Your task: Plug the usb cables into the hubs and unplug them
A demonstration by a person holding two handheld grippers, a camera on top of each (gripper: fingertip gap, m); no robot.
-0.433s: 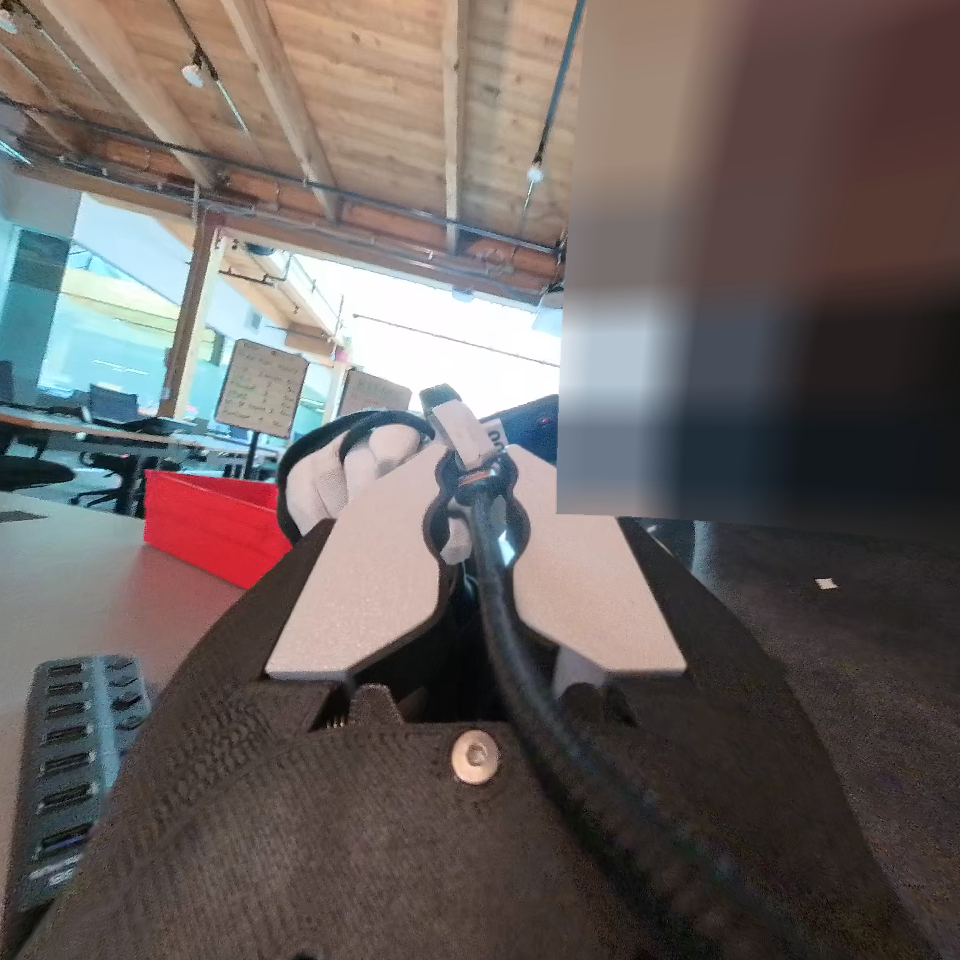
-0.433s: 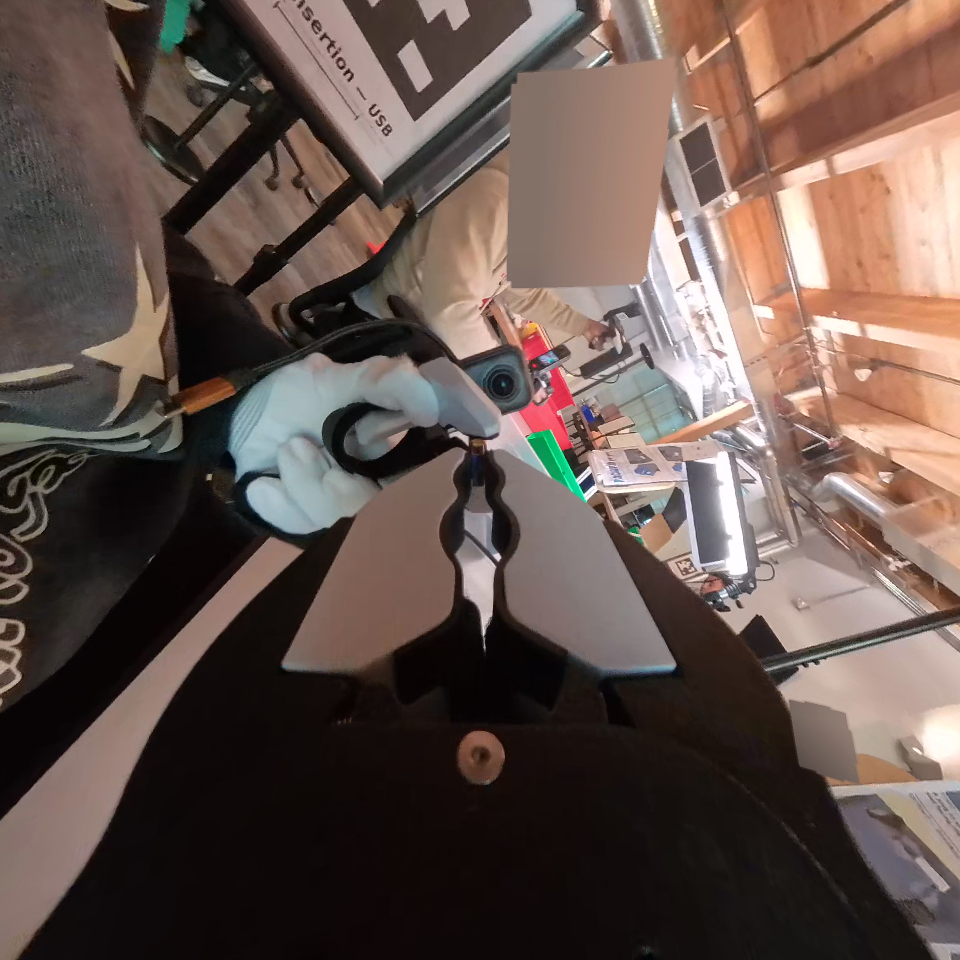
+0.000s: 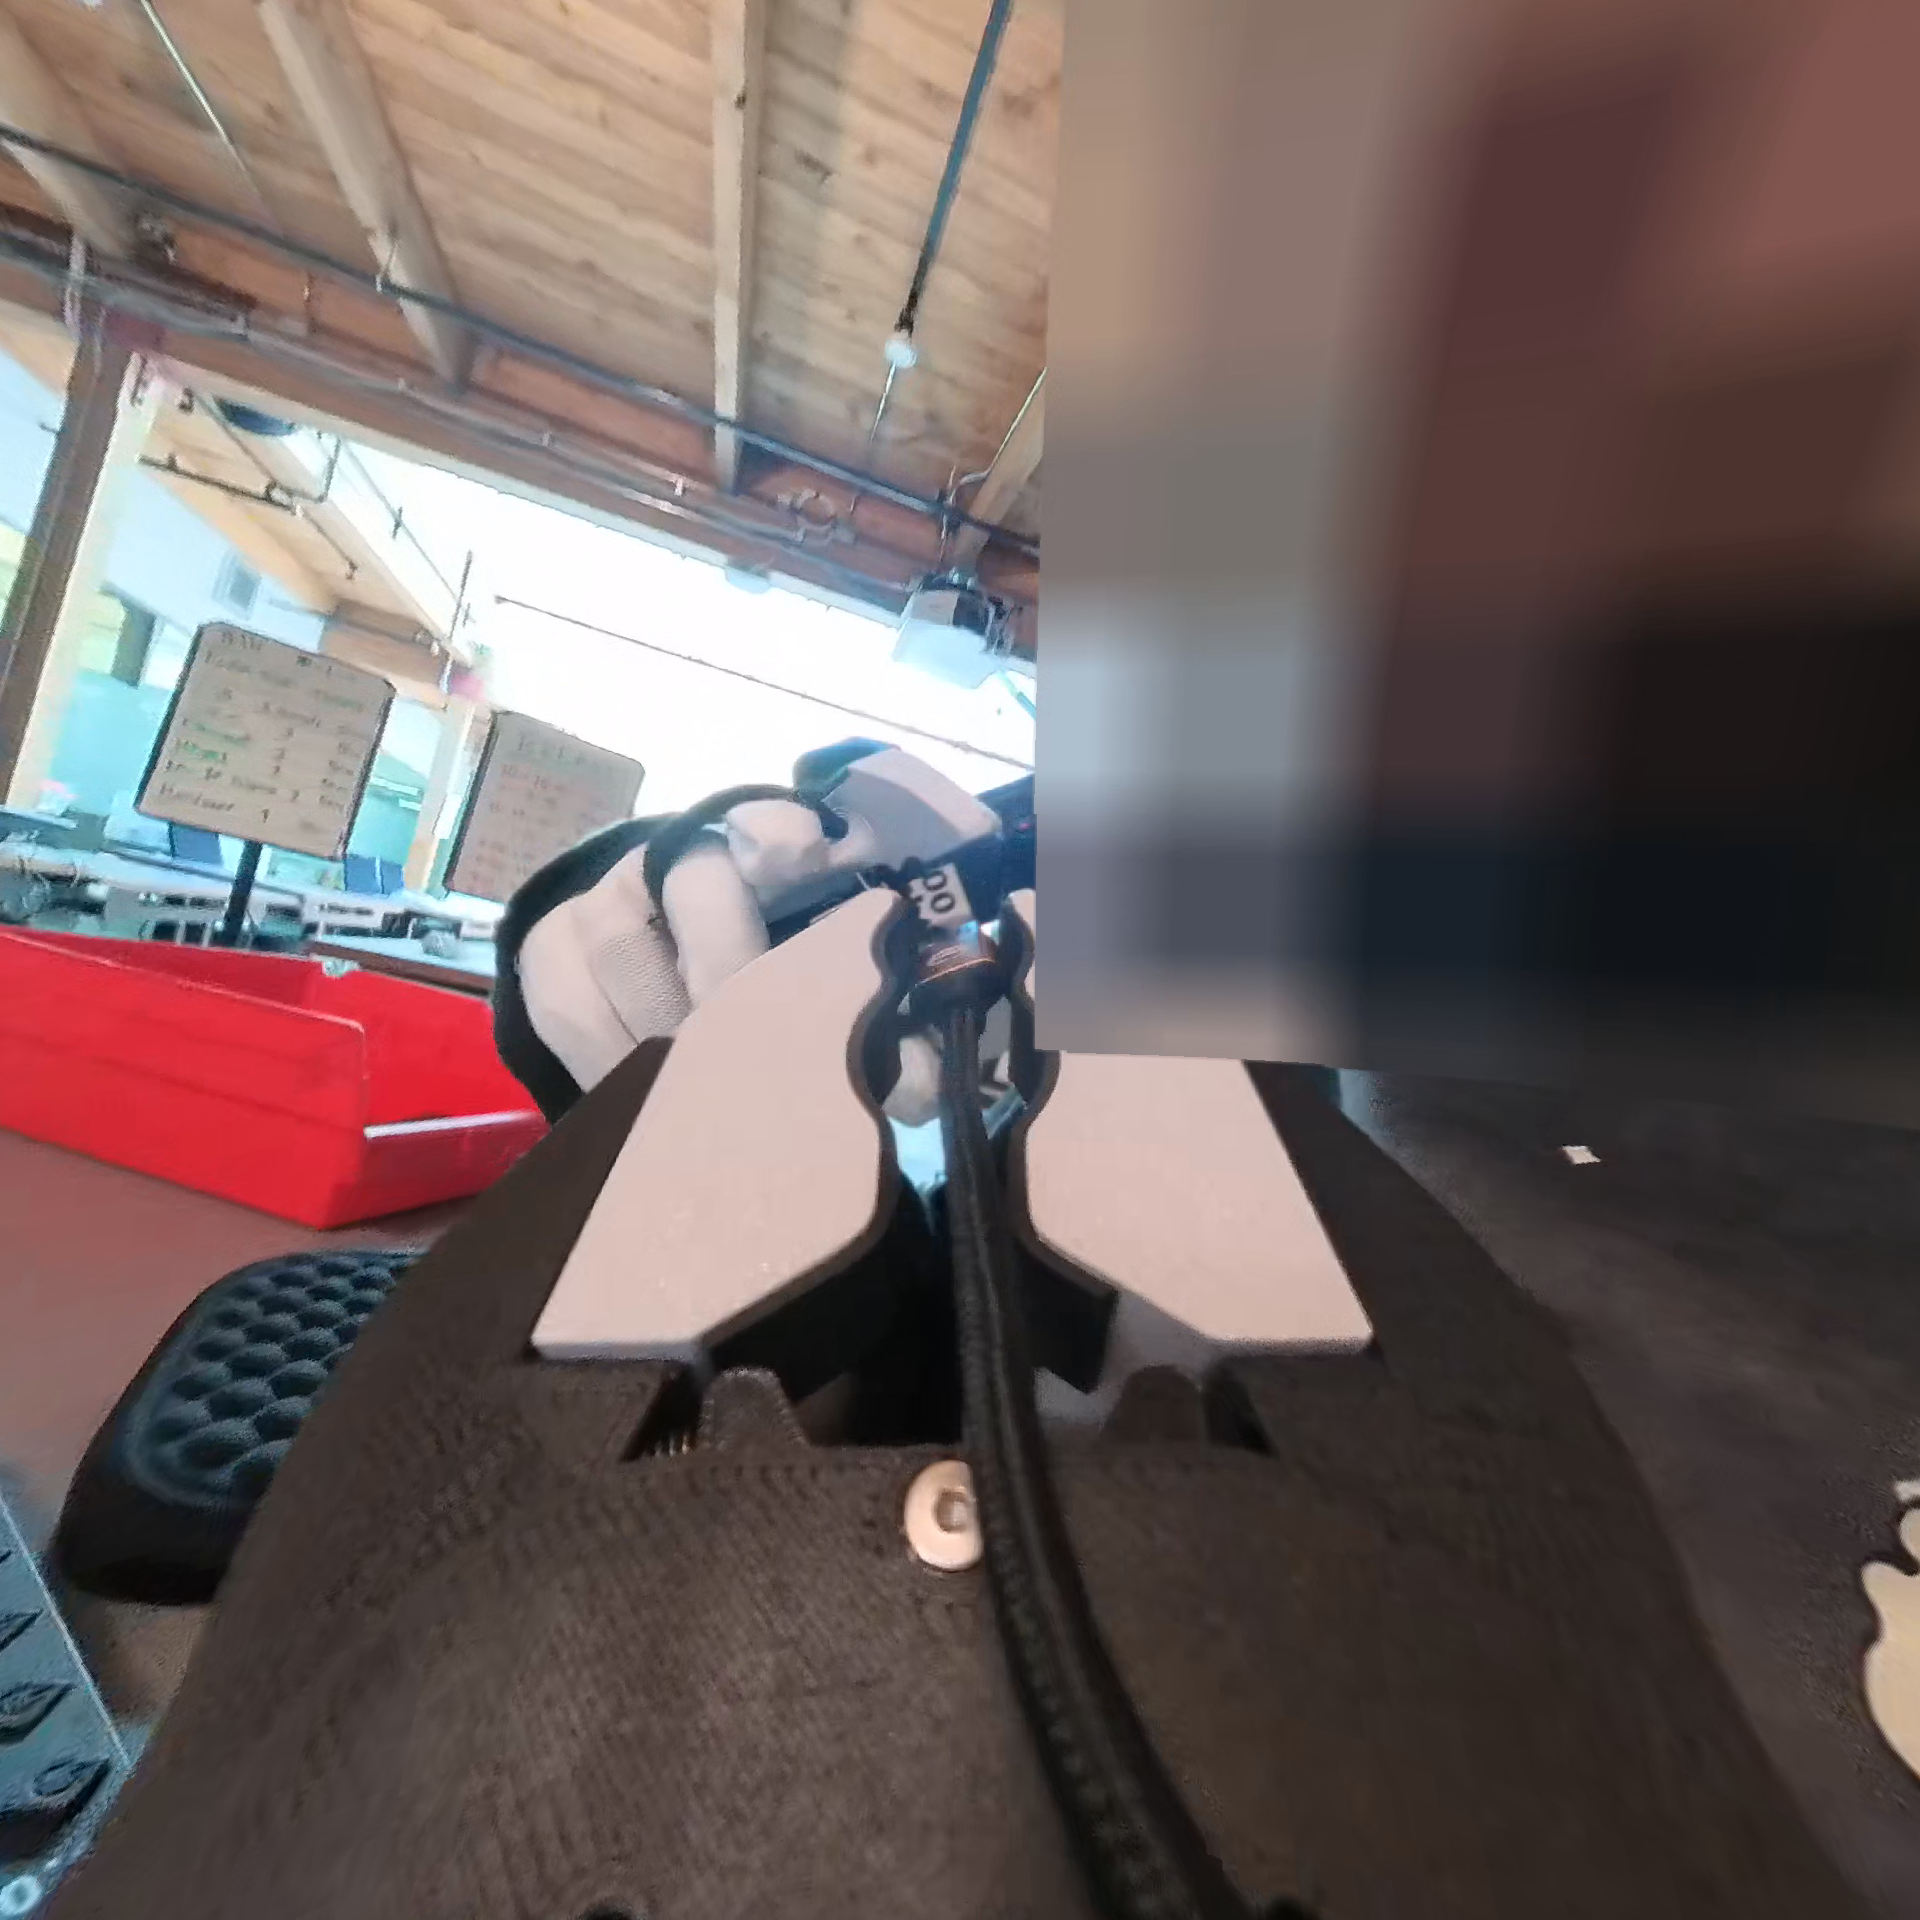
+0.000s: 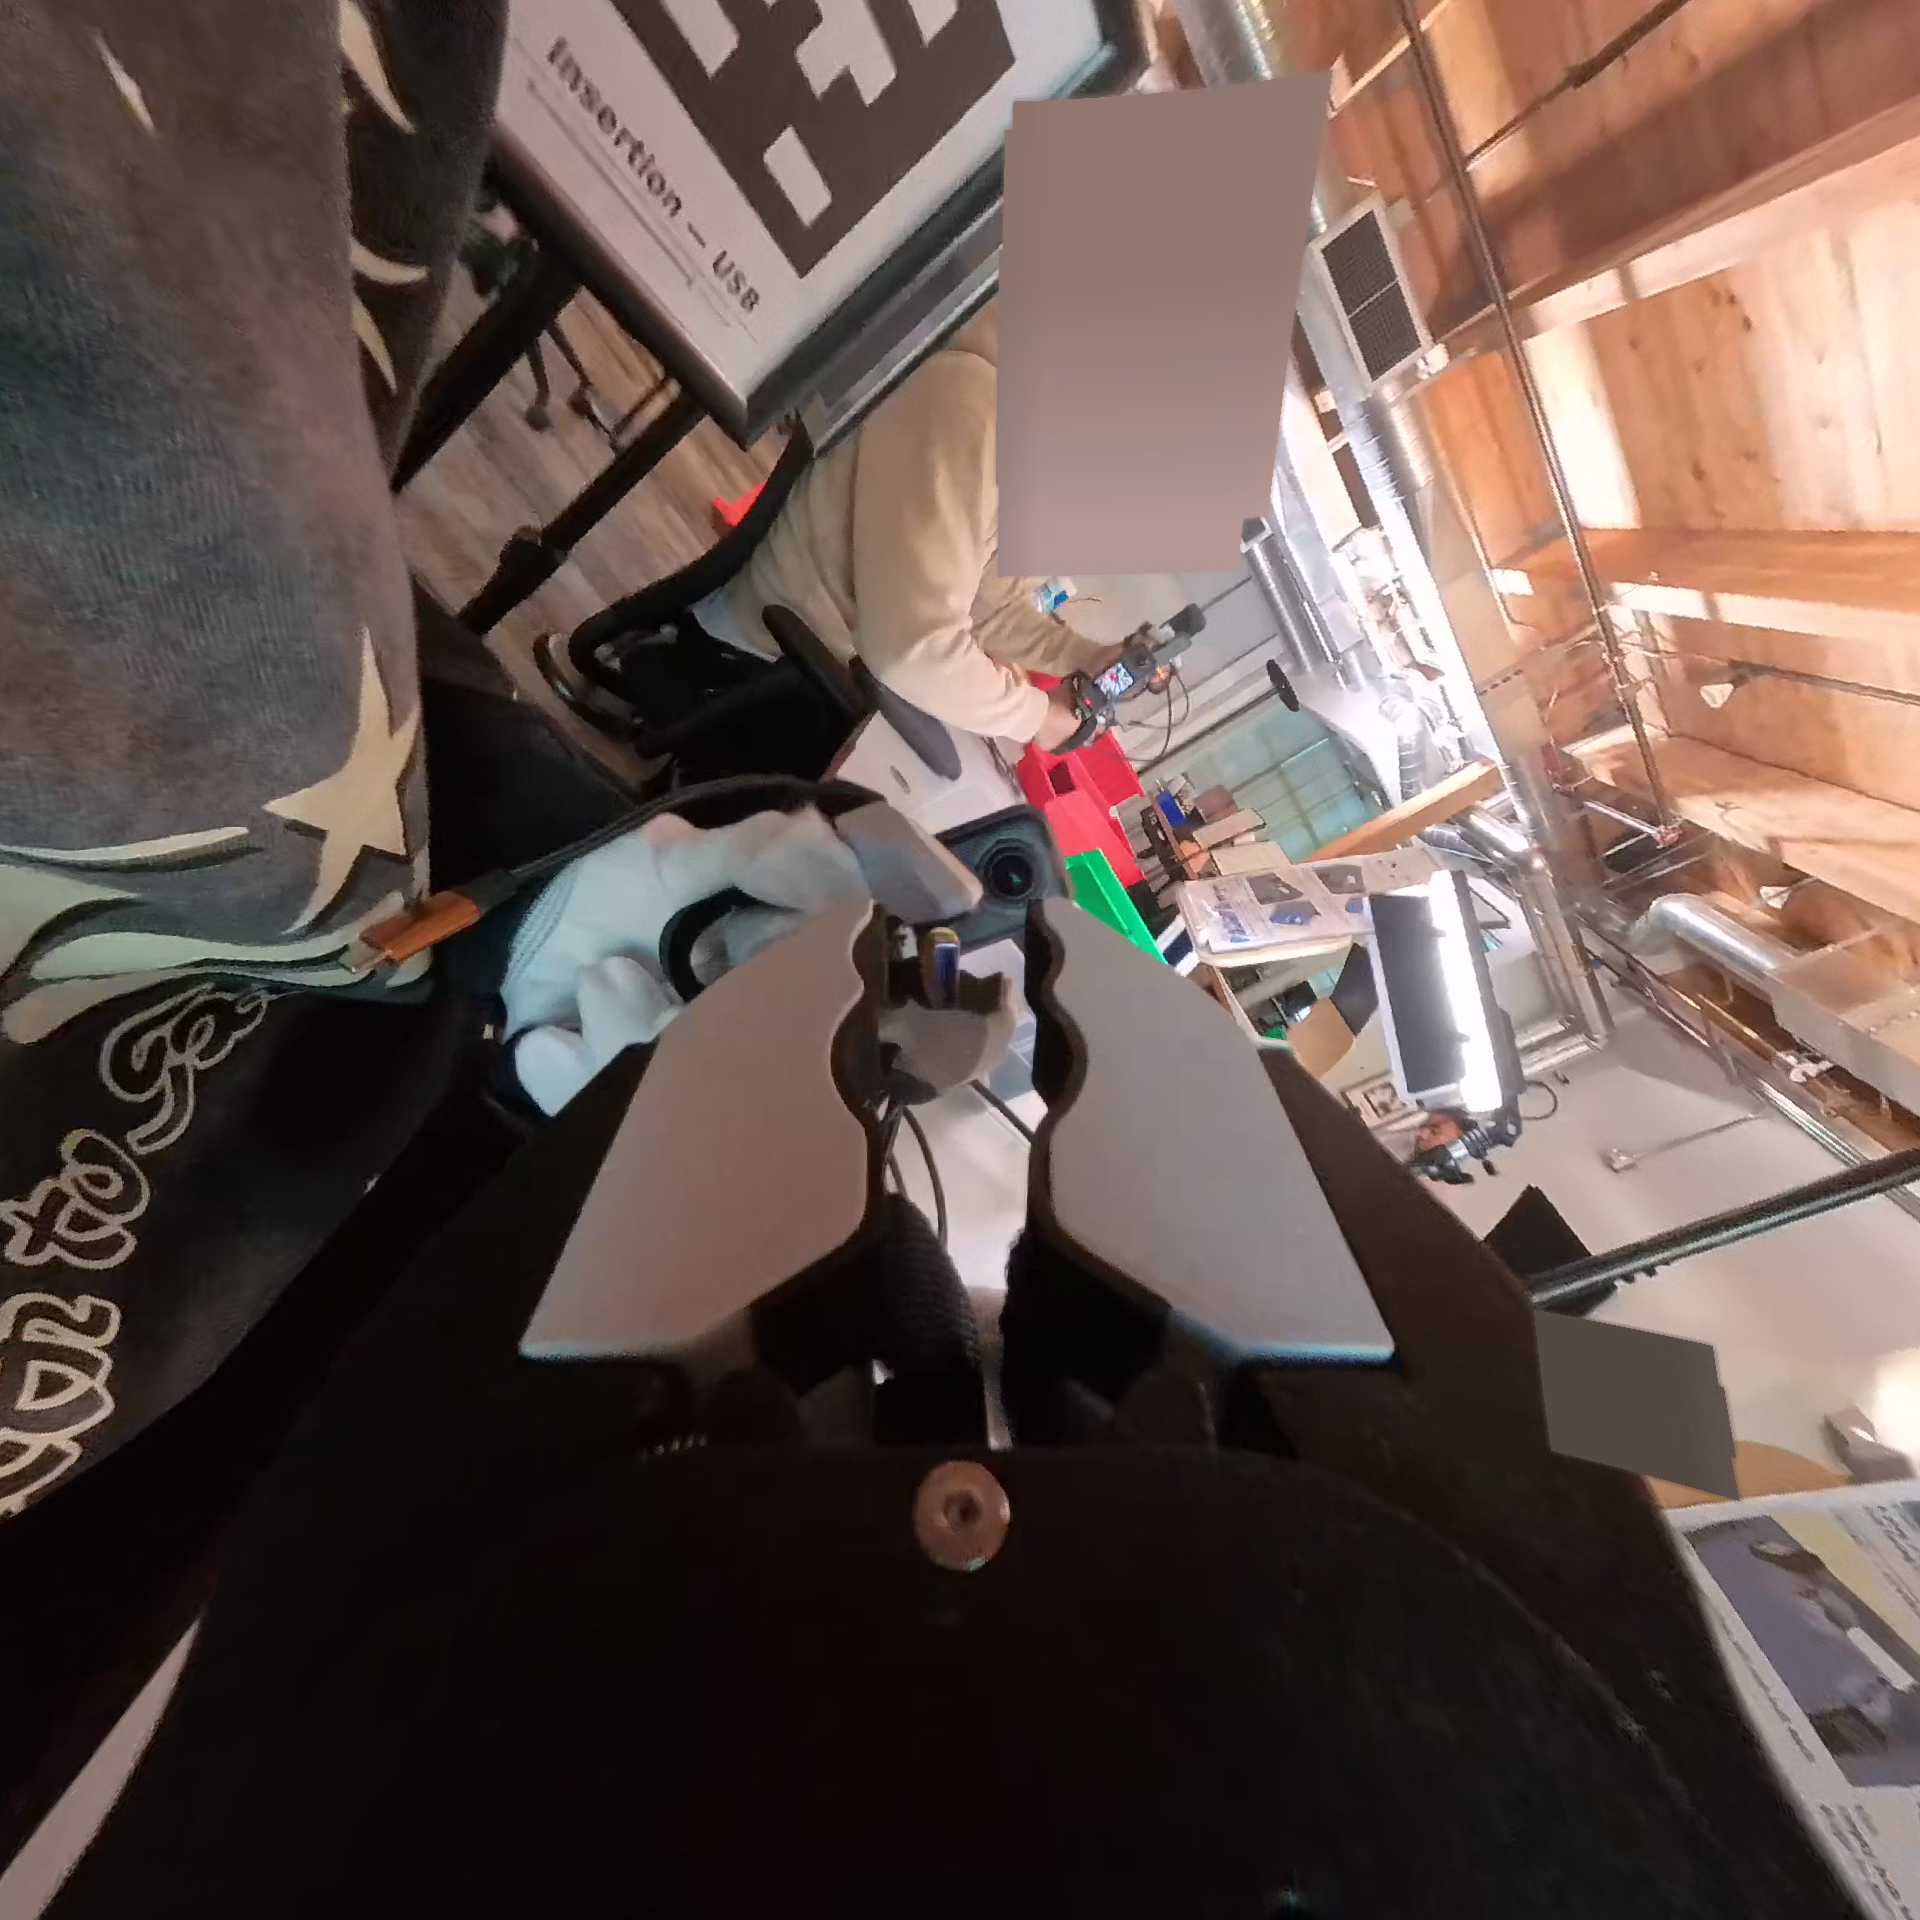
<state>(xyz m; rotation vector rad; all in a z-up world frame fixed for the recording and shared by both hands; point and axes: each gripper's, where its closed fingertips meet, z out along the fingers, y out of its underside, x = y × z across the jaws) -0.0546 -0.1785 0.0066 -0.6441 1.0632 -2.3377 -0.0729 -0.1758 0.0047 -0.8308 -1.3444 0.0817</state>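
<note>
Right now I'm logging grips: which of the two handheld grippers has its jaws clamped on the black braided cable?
The left gripper: its jaws pinch the black braided cable just behind its copper-coloured collar. The right gripper has parted jaws gripping nothing.

tongs (image 3: pixel 951 961): 2 | braided cable (image 3: pixel 997 1382): 1 | red bin (image 3: pixel 208 1070): 1 | whiteboards (image 3: pixel 265 738): 2 | hub (image 3: pixel 42 1704): 1

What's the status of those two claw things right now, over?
Left gripper shut on black braided USB cable, copper-collared plug at its tips. Right gripper open, facing the left. Dark multi-port hub low at left view's edge; nothing plugged.
</note>
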